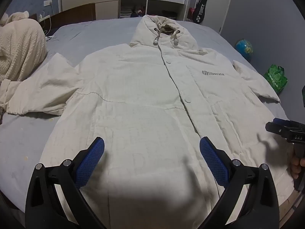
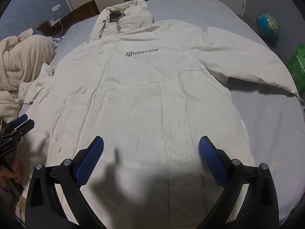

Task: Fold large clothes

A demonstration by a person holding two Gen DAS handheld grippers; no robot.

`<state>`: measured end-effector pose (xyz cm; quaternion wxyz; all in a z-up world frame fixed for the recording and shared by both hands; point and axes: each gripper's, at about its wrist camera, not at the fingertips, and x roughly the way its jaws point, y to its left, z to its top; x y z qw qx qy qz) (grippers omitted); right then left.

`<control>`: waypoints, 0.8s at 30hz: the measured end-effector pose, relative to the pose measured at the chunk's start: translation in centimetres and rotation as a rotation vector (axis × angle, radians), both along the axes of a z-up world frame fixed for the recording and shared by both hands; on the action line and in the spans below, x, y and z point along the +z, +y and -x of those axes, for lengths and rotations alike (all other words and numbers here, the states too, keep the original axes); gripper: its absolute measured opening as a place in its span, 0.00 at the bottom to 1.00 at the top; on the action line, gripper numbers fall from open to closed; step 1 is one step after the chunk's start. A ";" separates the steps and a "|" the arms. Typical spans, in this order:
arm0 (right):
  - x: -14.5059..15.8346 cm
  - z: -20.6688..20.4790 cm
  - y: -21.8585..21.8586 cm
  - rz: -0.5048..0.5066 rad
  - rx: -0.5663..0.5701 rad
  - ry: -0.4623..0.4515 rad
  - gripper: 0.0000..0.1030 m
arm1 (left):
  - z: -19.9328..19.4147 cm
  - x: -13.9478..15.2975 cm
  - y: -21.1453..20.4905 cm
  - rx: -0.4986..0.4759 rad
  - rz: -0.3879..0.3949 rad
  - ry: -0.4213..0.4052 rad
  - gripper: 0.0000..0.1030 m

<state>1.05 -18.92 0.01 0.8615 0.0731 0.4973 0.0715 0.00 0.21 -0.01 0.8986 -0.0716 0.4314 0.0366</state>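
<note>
Plainly, the cream hooded jacket (image 1: 137, 95) lies flat, buttoned, sleeves out; both hand-held grippers (image 1: 152, 148) (image 2: 151, 148) spread wide, empty.

Left claw (image 1: 152, 145) and right claw (image 2: 151, 145): black curved arms showing round silver screws, each ending in blue mesh-textured pads (image 1: 96, 153); white lettering is showing on one black body.

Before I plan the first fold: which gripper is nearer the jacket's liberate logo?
Right. The right gripper hovers over the hem on the logo's side; the left gripper hovers across the button placket from it.
</note>
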 end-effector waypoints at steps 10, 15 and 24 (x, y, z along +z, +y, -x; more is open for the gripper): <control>-0.2 -0.1 -0.1 -0.002 -0.001 0.002 0.93 | 0.1 -0.2 -0.5 -0.010 -0.007 0.004 0.94; -0.3 -0.1 -0.1 -0.004 -0.001 0.003 0.93 | 0.2 -0.2 -0.4 -0.008 -0.003 0.005 0.94; -0.3 -0.2 -0.1 -0.004 -0.001 0.004 0.93 | 0.0 -0.7 0.0 -0.006 0.008 0.021 0.94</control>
